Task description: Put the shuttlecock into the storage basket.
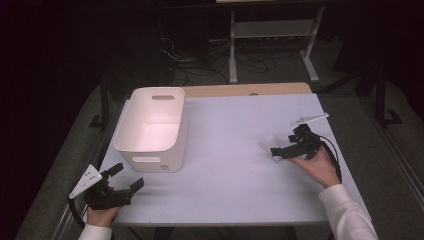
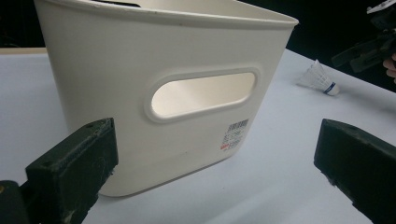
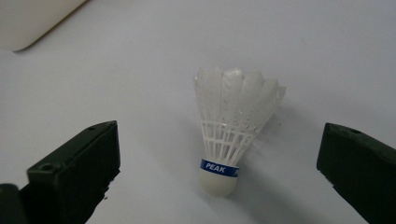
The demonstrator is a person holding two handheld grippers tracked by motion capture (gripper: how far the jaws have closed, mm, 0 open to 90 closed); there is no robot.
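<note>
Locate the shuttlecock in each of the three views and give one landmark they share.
High view: the shuttlecock lies right of centre on the table, just ahead of the right hand-held gripper.
Left gripper view: upper right, small, on the table past the bin's right edge.
Right gripper view: centre, between the open jaws, cork end nearest the camera.
Shared landmark: the white bin, left of centre from above, a corner at the right gripper view's upper left.

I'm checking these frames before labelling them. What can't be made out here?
- Bin floor, near end: hidden by its front wall in the high view.
- Bin label: print too small in the left gripper view.
- Shuttlecock: a small pale blur by the right gripper in the high view.
- Shuttlecock band: wording past "PEAK" curves away in the right gripper view.
</note>
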